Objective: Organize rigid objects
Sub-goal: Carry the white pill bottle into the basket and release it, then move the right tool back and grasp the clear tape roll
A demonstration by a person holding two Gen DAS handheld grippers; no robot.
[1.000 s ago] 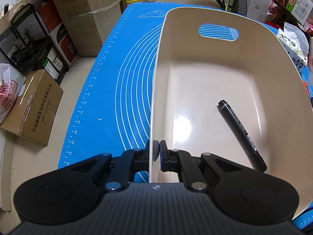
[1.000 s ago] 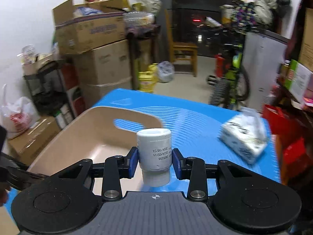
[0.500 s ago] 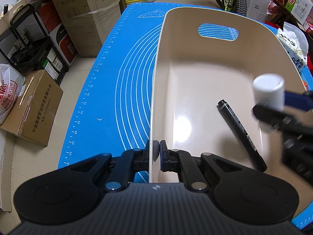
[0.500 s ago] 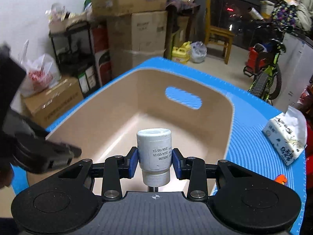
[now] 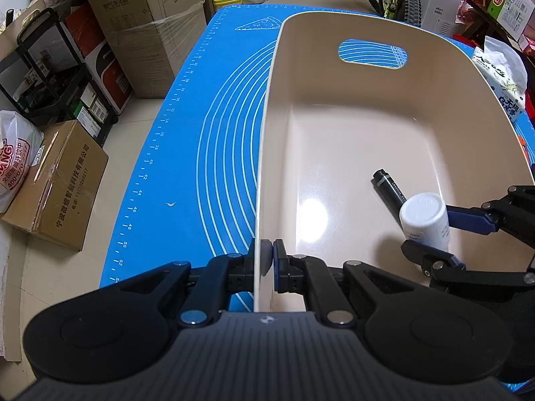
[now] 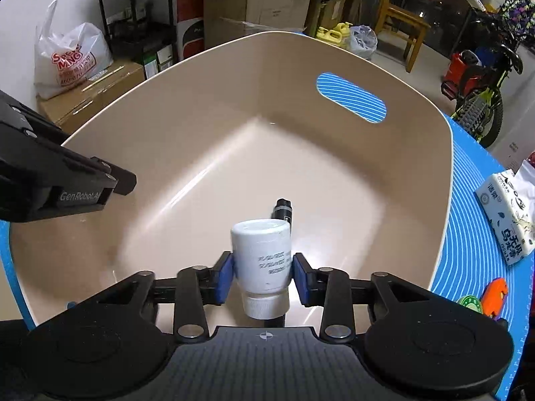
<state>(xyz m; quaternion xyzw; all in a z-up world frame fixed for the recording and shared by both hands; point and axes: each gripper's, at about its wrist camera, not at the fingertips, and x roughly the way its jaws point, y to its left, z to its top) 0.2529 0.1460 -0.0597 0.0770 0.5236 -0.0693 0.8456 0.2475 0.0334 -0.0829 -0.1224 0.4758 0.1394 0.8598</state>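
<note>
A beige plastic tub (image 5: 267,133) stands on the blue mat (image 5: 207,127). My left gripper (image 5: 270,260) is shut on the tub's near left wall, one pad on each side. A black marker (image 5: 388,187) lies on the tub floor. My right gripper (image 6: 262,275) reaches down inside the tub (image 6: 234,100), and its jaws are opening. A white bottle (image 6: 262,254) stands cap-down between the blue pads with a thin gap on each side, right over the marker (image 6: 284,209). The left wrist view shows the bottle (image 5: 424,220) and the right gripper (image 5: 428,232) at the right.
A tissue pack (image 6: 505,220) lies on the mat right of the tub, with an orange item (image 6: 495,297) and a green round thing (image 6: 469,304) nearer. Cardboard boxes (image 5: 57,180), a black rack and a bicycle (image 6: 485,77) stand on the floor around the table.
My right gripper came down into the tub with the bottle, tilted further down, and its pads have parted from the bottle. The left gripper and the marker have not moved.
</note>
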